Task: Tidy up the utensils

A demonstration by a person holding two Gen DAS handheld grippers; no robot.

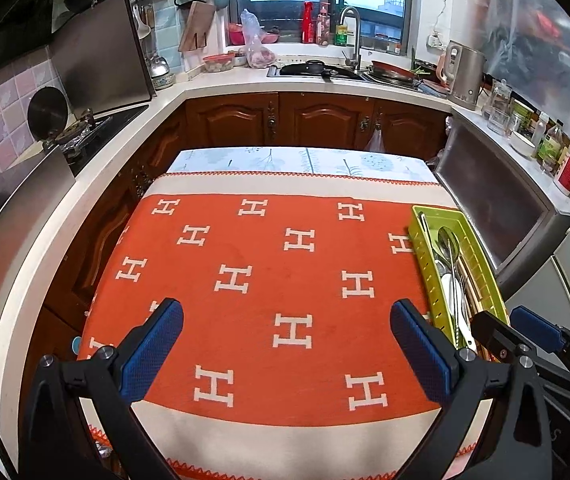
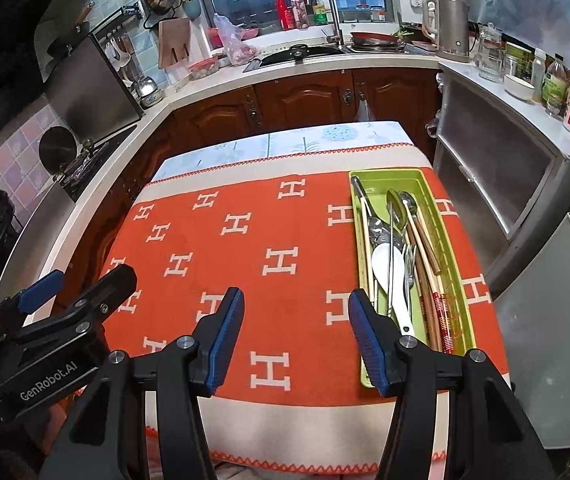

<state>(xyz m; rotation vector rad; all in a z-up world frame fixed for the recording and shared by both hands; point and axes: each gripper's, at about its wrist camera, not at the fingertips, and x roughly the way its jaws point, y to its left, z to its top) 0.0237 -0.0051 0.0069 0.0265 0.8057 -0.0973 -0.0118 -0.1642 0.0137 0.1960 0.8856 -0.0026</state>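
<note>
A green utensil tray (image 2: 451,240) lies on the right side of the table on an orange cloth (image 2: 269,240). It holds metal spoons (image 2: 395,204), a white spoon (image 2: 385,264), a fork (image 2: 408,268) and chopsticks (image 2: 431,296). The tray also shows in the left wrist view (image 1: 421,236). My right gripper (image 2: 296,312) is open and empty above the cloth, just left of the tray's near end. My left gripper (image 1: 287,320) is open and empty over the middle of the cloth. The other gripper shows in each view: the right gripper (image 1: 525,332) and the left gripper (image 2: 81,288).
Kitchen counters surround the table. A stove (image 1: 85,136) is at the left, a sink with a faucet (image 1: 351,36) at the back, a kettle (image 1: 463,74) and jars and bottles (image 1: 553,144) at the right. A grey cabinet (image 2: 497,176) stands right of the table.
</note>
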